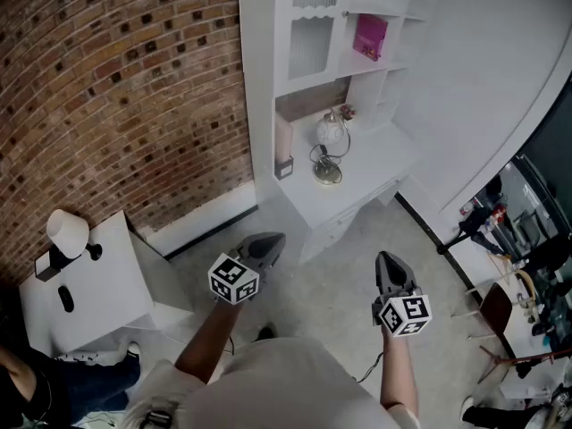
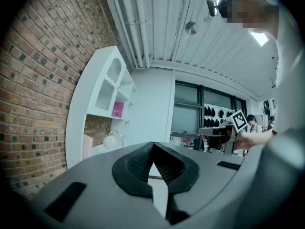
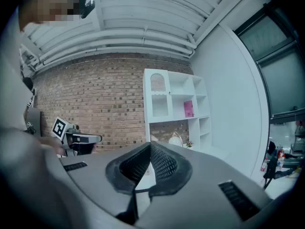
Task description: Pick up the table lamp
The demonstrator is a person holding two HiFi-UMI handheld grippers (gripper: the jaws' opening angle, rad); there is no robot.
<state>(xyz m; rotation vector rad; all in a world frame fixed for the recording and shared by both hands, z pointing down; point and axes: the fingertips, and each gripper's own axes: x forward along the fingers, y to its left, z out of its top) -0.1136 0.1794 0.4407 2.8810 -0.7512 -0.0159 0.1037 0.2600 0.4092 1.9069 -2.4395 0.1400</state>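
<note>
The table lamp point(image 1: 331, 134), a pale globe hung from a thin metal arc on a round base, stands on the white desk point(image 1: 375, 172) under the shelves. It also shows small in the left gripper view point(image 2: 110, 140) and in the right gripper view point(image 3: 175, 138). My left gripper point(image 1: 266, 247) hangs over the floor, well short of the desk, shut and holding nothing point(image 2: 152, 149). To its right my right gripper point(image 1: 391, 268) is level with it, also shut and empty point(image 3: 150, 147). Both point toward the desk.
A white shelf unit point(image 1: 268, 52) with a pink book point(image 1: 370, 36) rises over the desk against a brick wall point(image 1: 116, 88). A beige block point(image 1: 283, 141) stands left of the lamp. A white side table point(image 1: 98, 284) with a white shade point(image 1: 67, 232) is at left. Chairs and clutter point(image 1: 505, 302) fill the right.
</note>
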